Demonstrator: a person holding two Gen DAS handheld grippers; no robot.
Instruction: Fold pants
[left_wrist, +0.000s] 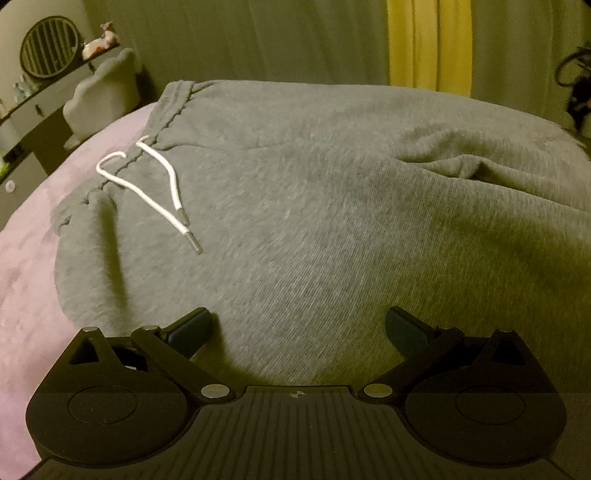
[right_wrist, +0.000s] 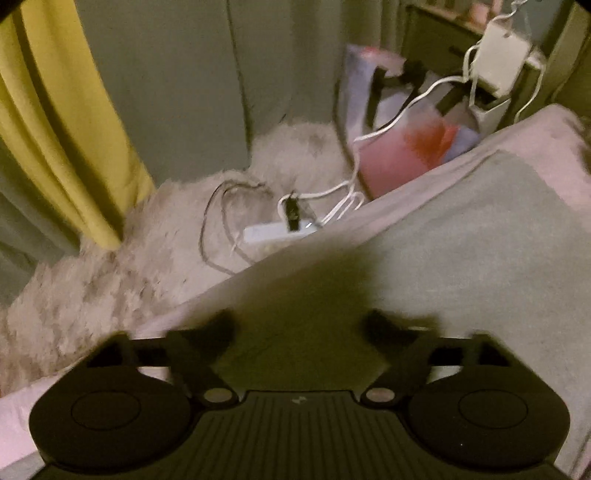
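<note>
Plainly the grey pants (left_wrist: 314, 206) spread on the bed (left_wrist: 33, 258) are soft, thick and limp, so we would pinch the waistband (left_wrist: 162, 122) by the drawstring (left_wrist: 162, 184); our left gripper (left_wrist: 298, 328) and right gripper (right_wrist: 297, 328) hover wide open, empty.

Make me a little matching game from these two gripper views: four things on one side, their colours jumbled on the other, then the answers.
Things:
1. pants
2. drawstring
3. curtain
4. bed cover

Colours:
A. yellow
B. pinkish purple
C. grey
D. white

Pairs: 1-C, 2-D, 3-A, 4-B.

Both the left gripper and the right gripper hover open over the cloth, gripping nothing.
</note>
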